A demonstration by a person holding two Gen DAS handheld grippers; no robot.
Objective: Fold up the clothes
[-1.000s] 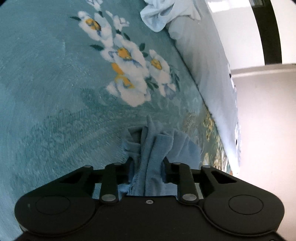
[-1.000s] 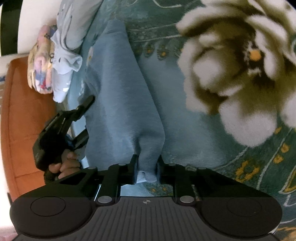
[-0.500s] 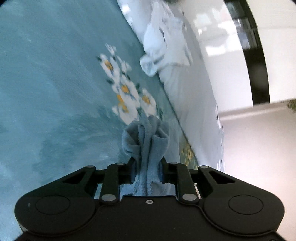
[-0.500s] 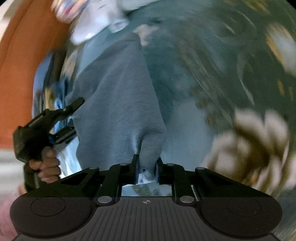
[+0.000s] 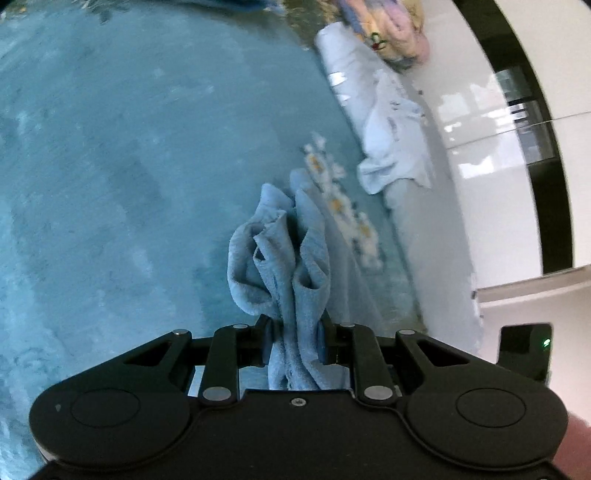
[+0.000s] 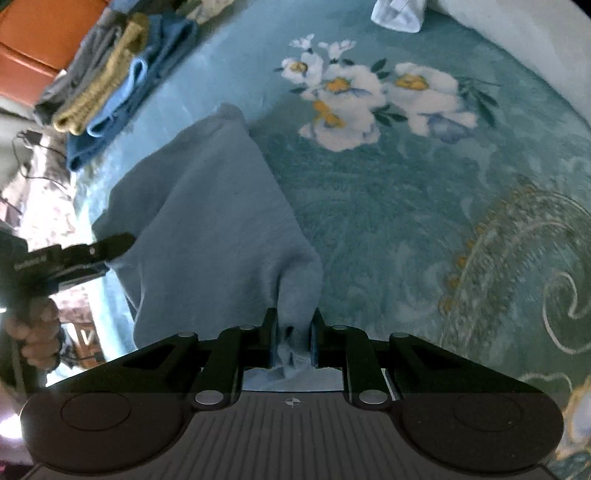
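Note:
A light blue garment [image 6: 207,206] hangs stretched between both grippers above a teal floral blanket [image 6: 388,192]. My right gripper [image 6: 293,332] is shut on one bunched corner of it. My left gripper [image 5: 295,338] is shut on another corner, where the cloth [image 5: 280,251] bunches in folds past the fingers. The left gripper also shows at the left edge of the right wrist view [image 6: 103,254], gripping the garment's far edge, held by a hand.
A pile of clothes [image 6: 110,88], yellow, blue and grey, lies at the blanket's far left. White cloth [image 5: 391,147] lies crumpled along the bed's right edge beside a white wall. A colourful bundle [image 5: 388,33] sits at the far end.
Both grippers have lifted and swung with the garment held; the views now look further along the bed. The garment hangs more spread between them.

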